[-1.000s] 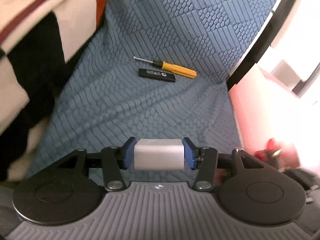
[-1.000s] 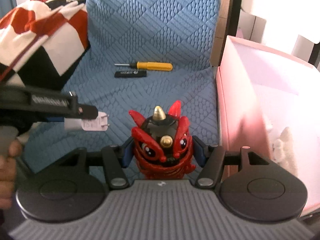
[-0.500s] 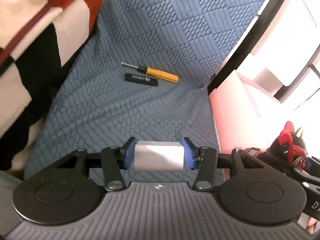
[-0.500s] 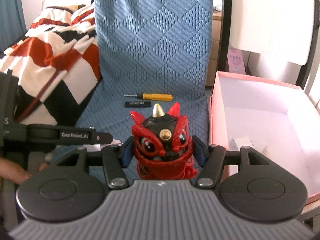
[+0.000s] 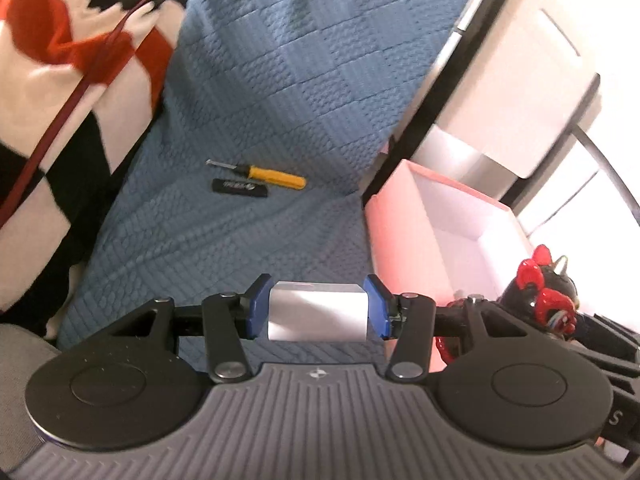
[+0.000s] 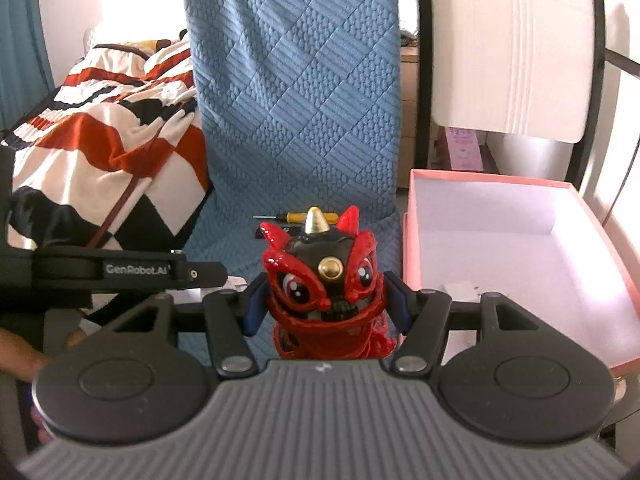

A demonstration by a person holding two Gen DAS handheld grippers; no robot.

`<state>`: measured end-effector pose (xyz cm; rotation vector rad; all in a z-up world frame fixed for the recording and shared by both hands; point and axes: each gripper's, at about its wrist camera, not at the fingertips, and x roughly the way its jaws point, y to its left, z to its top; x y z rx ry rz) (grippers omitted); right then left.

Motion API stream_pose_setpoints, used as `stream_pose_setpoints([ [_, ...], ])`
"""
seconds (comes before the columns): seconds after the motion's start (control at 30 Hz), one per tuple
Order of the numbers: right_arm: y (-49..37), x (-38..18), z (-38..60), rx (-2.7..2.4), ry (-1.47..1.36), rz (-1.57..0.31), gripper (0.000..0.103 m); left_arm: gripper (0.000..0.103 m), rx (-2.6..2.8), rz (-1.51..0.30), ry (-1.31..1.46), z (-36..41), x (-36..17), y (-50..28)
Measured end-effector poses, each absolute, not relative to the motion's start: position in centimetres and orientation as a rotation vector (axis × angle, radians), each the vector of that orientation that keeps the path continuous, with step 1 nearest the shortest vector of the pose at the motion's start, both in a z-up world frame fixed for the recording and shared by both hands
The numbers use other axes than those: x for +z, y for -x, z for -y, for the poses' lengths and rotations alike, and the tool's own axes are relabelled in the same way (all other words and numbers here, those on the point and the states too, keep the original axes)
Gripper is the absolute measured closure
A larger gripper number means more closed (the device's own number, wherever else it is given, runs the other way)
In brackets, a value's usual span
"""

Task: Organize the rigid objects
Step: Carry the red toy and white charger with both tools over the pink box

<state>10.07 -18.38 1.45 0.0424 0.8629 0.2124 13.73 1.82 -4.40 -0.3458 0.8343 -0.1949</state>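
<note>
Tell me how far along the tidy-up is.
Done: one small white item lies in the pink box. In hand: the left gripper clamps a white rectangular block; the right gripper holds a red-and-black lion figurine. Left: the yellow-handled screwdriver and flat black stick on the blue quilted cover.

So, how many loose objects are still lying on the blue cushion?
2: a yellow-handled screwdriver and a flat black object, side by side near the backrest of the blue cushion. The gripper bodies may hide more.
</note>
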Motion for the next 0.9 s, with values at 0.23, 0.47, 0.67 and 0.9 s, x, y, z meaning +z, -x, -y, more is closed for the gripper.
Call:
stream_pose_setpoints([
  [0.23, -9.6, 2.4, 20.5, 0.182, -0.044, -0.828, 0.041, 0.047, -0.227, -0.807, 0.288, 1.8, -2.7, -13.5],
  [0.47, -9.3, 2.8, 23.5, 0.138, -0.059, -0.814, 0.040, 0.047, -0.293, -0.811, 0.289, 4.9, -1.9, -14.2],
  [0.67, -9.3, 2.7, 25.6, 0.106, -0.076, -0.804, 0.041, 0.047, -0.341, -0.828, 0.285, 7.7, -1.8, -15.1],
  [0.9, -9.9, 1.7, 28.9, 0.049, -0.089, -0.815, 0.040, 0.047, -0.394, -0.830, 0.276, 10.5, -2.0, -16.2],
])
